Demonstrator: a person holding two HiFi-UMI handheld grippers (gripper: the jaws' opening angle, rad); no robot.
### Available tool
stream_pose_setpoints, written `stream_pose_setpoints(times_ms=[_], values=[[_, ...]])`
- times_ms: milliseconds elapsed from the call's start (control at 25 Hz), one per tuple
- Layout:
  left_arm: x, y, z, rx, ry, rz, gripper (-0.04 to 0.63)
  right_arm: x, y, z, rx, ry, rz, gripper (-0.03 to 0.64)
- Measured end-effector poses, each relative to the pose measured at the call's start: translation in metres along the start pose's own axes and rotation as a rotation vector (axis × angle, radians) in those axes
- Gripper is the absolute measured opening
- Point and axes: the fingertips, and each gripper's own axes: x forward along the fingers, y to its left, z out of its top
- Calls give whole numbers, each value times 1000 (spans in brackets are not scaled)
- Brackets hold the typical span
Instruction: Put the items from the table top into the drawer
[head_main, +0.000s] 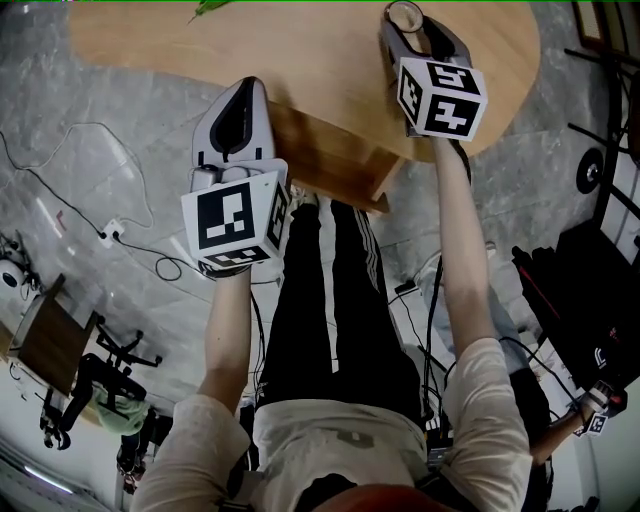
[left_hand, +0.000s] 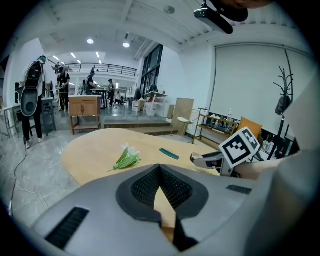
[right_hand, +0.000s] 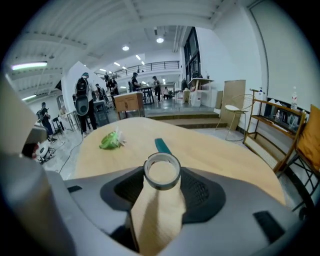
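My right fingers (right_hand: 200, 192) clamp the tape roll (right_hand: 162, 171) on the counter (right_hand: 220, 150), 1 o'clock; left fingers (left_hand: 145, 187) closed, empty.

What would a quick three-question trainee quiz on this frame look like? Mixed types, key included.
1. How many loose items show on the tabletop?
2. What sits between the right gripper's jaws? A) green bundle B) tape roll C) nothing
3. True or false: the left gripper's jaws stand wide apart.

Key
1. Three: the tape roll, the green bundle and the teal strip.
2. B. The roll sits at the jaw tips.
3. False. Its jaw tips meet, with nothing between them.
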Motion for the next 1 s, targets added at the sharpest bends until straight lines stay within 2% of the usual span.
stream_pose_setpoints(times_ms=[160,360,520,1000], values=[[5,-9,24,18,-26,23,8,-52,13,58,3,-160,15,236],[-29,-2,51,36,-108,56,8,-131,78,91,-30,-310,29,236],[-43,-7,72,41,-172,76,8,-165,102,95,-48,-341,32,235],[-66,16,62,36,-182,121,8,-168,145,86,-75,-337,108,235]])
